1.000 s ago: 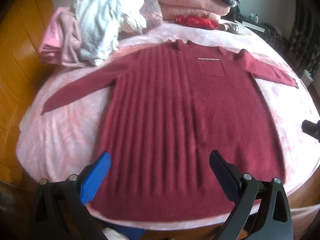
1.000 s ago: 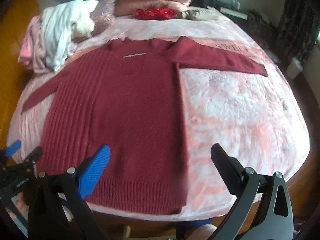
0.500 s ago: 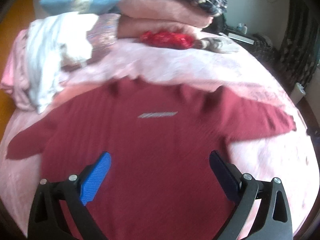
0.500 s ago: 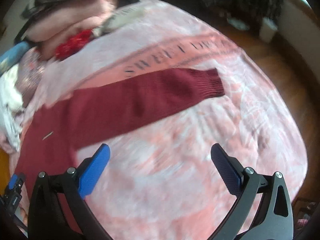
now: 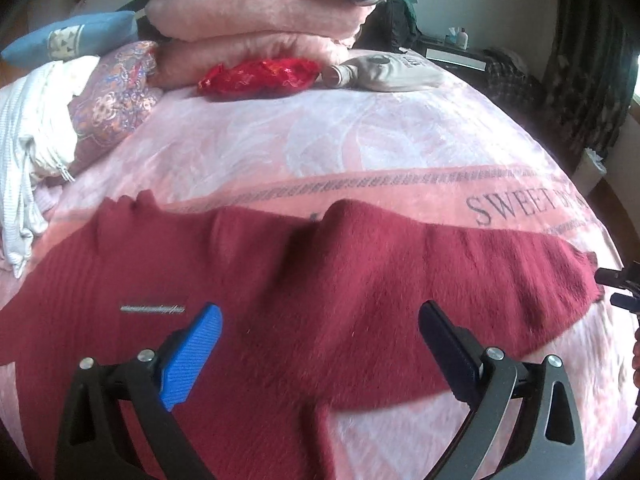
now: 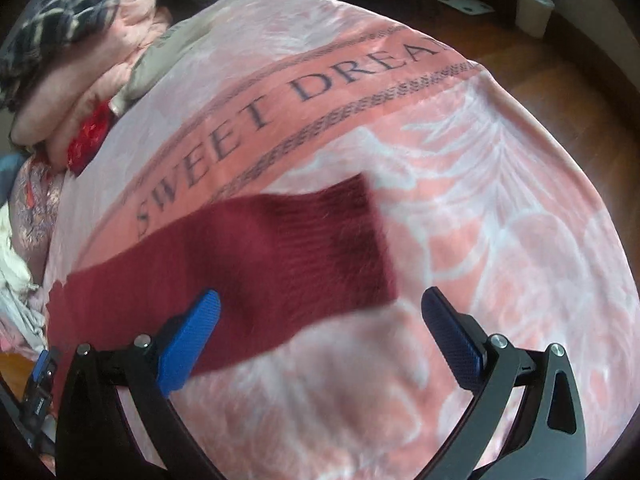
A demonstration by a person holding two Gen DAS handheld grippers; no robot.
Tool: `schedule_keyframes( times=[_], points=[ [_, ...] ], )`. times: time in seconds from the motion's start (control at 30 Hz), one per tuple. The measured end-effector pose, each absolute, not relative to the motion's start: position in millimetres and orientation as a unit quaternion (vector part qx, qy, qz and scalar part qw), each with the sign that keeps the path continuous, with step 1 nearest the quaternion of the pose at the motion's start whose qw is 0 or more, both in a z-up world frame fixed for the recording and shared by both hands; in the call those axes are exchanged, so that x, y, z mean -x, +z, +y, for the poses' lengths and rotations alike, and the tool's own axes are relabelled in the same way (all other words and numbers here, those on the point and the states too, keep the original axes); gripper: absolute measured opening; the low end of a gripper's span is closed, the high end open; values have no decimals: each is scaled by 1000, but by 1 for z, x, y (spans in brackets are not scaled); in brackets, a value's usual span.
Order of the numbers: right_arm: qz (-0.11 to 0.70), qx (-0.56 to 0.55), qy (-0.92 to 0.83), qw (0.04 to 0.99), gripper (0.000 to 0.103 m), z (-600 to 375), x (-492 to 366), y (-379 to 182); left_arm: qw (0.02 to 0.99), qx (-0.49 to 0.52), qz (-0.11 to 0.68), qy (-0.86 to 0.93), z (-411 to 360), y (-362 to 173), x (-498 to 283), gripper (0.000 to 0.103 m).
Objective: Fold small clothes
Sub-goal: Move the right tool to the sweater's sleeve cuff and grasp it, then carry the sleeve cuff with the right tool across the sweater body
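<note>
A pink blanket point(image 5: 360, 140) covers the bed; on it lie a red sweater point(image 5: 280, 280), folded blankets point(image 5: 256, 20), pillows point(image 5: 116, 88) and white clothes point(image 5: 28, 128).

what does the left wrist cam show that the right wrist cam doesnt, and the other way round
Only the left wrist view shows the sweater's chest with its small silver label, the collar, and the blue pillow.

Only the right wrist view shows the ribbed cuff at the sleeve's end in full, and the wooden floor beyond the bed.

Both show the dark red sweater lying on the pink blanket, the red item by the folded pink bedding, and open grippers: left gripper, right gripper.
</note>
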State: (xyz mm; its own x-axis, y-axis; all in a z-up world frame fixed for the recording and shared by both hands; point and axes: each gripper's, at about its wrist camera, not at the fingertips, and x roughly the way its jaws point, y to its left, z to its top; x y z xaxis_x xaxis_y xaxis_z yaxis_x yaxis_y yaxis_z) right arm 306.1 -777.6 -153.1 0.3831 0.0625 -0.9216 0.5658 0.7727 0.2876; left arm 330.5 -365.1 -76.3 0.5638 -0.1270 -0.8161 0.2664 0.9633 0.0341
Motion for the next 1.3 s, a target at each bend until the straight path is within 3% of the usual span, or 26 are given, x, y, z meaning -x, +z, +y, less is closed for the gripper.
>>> schedule_keyframes(
  times=[0.13, 0.23, 0.33, 0.47, 0.5, 0.8, 1.03, 1.3],
  points=[
    [537, -294, -147, 776, 99, -781, -311, -162, 881, -80, 456, -93, -370, -85, -344, 99],
    [550, -279, -137, 775, 79, -776, -317, -167, 884, -67, 456, -79, -374, -89, -351, 99],
    [559, -260, -143, 774, 71, -773, -322, -167, 884, -70, 456, -80, -384, -89, -353, 99],
    [552, -263, -117, 783, 28, -767, -324, -162, 877, -70, 466, -90, -401, -90, -355, 99],
    [548, -264, -111, 786, 23, -765, -325, -160, 877, -68, 467, -89, -402, -89, -355, 99],
    [474, -242, -129, 837, 19, -768, -297, -98, 883, -71, 456, -82, -366, -77, -352, 99],
    [536, -223, -193, 791, 19, -758, -294, -159, 877, -66, 472, -51, -302, -89, -356, 99],
    [478, -136, -131, 858, 20, -665, -315, -70, 873, -46, 485, -28, -225, -86, -359, 99]
  ],
)
